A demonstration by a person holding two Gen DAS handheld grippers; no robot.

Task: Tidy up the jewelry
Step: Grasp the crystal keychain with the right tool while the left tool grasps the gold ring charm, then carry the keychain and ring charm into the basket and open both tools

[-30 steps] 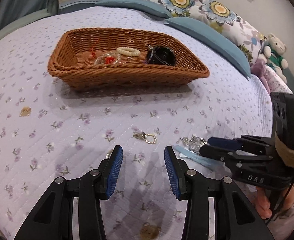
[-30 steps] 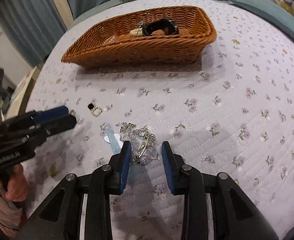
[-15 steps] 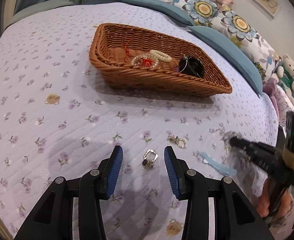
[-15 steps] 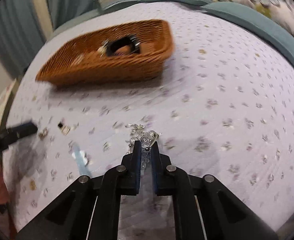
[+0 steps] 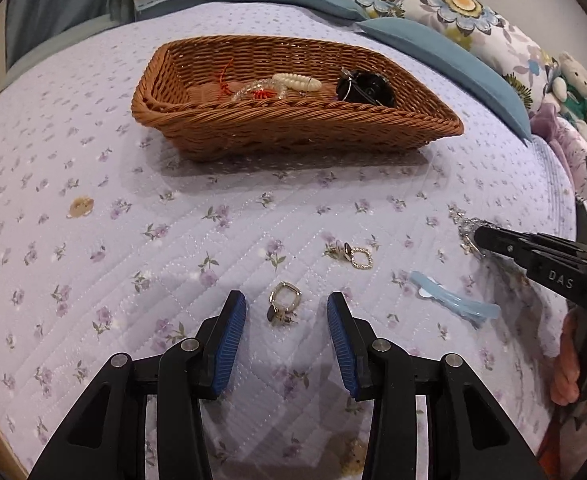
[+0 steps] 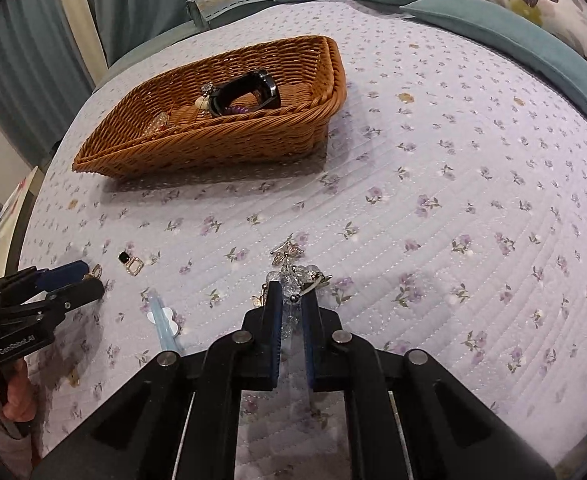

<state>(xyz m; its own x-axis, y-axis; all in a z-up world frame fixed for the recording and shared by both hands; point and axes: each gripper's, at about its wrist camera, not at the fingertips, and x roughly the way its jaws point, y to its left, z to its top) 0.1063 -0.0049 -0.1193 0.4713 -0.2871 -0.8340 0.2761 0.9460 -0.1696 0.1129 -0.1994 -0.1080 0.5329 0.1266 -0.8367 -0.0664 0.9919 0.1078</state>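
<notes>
A gold earring (image 5: 283,305) lies on the lilac quilt between the blue pads of my left gripper (image 5: 285,297), whose jaws are closing without touching it. A matching earring (image 5: 355,256) lies just beyond, also in the right wrist view (image 6: 131,262). My right gripper (image 6: 292,292) is shut on a clear crystal bead piece (image 6: 293,270) resting on the quilt. The wicker basket (image 5: 293,136) stands farther back and holds a pearl bracelet (image 5: 297,80), a black bangle (image 5: 367,88) and a red-tasselled bead string (image 5: 253,90).
A pale blue hair clip (image 5: 453,300) lies between the two grippers. Blue and floral pillows (image 5: 433,44) line the far side, with a stuffed bear (image 5: 575,84) at the right. A person's hand (image 5: 569,376) holds the right gripper's handle near the bed edge.
My right gripper has shut on the crystal piece that lay between its open fingers. The left gripper has shifted so that the gold earring lies between its fingers.
</notes>
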